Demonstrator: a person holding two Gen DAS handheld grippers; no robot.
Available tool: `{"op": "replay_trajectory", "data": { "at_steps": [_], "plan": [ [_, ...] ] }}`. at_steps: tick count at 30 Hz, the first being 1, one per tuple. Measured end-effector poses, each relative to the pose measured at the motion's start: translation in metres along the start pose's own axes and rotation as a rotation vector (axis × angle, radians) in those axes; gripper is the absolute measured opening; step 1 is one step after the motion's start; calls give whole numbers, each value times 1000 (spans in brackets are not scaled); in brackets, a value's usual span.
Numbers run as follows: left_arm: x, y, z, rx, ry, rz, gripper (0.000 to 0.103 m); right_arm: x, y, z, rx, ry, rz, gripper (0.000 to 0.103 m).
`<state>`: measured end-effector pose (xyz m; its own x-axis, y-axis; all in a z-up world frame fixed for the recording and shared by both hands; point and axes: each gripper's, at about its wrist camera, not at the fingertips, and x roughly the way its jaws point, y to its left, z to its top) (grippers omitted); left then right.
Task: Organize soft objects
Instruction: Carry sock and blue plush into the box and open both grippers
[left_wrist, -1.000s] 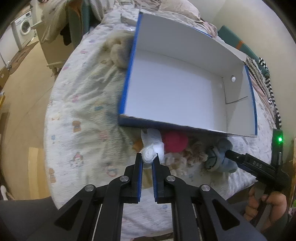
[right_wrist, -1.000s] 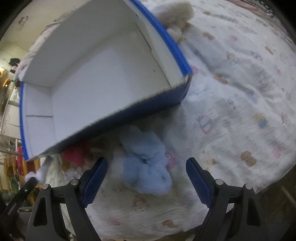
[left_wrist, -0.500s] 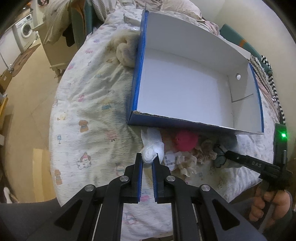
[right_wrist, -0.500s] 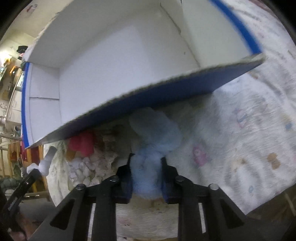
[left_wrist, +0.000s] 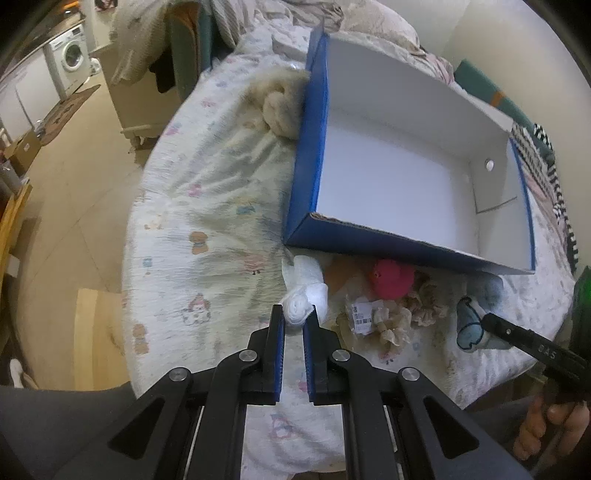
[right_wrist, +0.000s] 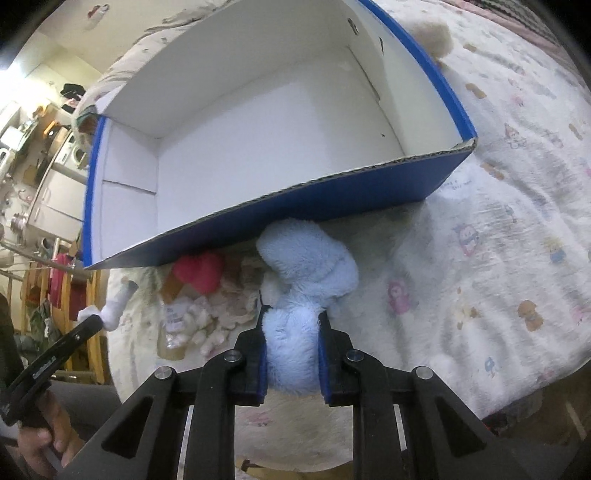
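Since the earlier frames, the right hand-held gripper (right_wrist: 291, 325) has closed from wide open onto the light-blue plush toy (right_wrist: 306, 266); both pads now press into its fur, at the lower centre of the right wrist view. The blue-and-white cardboard box (left_wrist: 306, 177) sits further right in the left wrist view than before.

Left wrist view, near to far:
- The left hand-held gripper (left_wrist: 293, 321) is narrow, its pads clamped on the rolled end of a white sock (left_wrist: 304, 291) at lower centre.
- Right of the sock lie a tagged cream frilly item (left_wrist: 391, 317) and a pink plush ball (left_wrist: 393, 278), all on the printed bed sheet (left_wrist: 207, 221).
- At lower right, the right hand-held gripper's black finger reaches the blue toy, and a hand (left_wrist: 554, 432) holds its handle.
- The box's near wall stands just beyond these items; its white interior holds nothing visible.
- A beige fluffy item (left_wrist: 280, 107) rests against the box's left outer wall.
- Only this view shows the floor and a washing machine (left_wrist: 72, 59) at upper left.

Right wrist view:
- Only this view shows the blue toy's full shape, its far end touching the box's near wall.
- The white sock appears at centre left, held by the left hand-held gripper's dark finger.
- The pink ball lies just left of the blue toy.
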<state>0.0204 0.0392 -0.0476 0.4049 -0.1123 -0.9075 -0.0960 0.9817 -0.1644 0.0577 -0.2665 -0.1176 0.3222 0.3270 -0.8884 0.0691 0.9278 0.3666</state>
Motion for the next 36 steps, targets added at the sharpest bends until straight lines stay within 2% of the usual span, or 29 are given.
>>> {"op": "replay_trajectory", "data": {
  "at_steps": [4, 9, 14, 21, 27, 36],
  "plan": [
    [-33, 2, 1, -16, -58, -23, 9, -36, 3, -10, 0, -35, 66, 23],
    [-68, -10, 12, 18, -144, -20, 9, -72, 13, -17, -39, -69, 136, 23],
    [-77, -25, 32, 46, -166, -23, 9, -98, 22, -9, -66, -111, 164, 23],
    [-65, -49, 64, 97, -153, -26, 9, -105, 37, 29, -98, -158, 172, 23],
    [-40, -76, 93, 156, -129, -3, 9, -88, 53, 64, -100, -181, 176, 23],
    [3, -109, 115, 239, -97, 26, 9, -49, 47, 101, -63, -187, 165, 23]
  ]
}}
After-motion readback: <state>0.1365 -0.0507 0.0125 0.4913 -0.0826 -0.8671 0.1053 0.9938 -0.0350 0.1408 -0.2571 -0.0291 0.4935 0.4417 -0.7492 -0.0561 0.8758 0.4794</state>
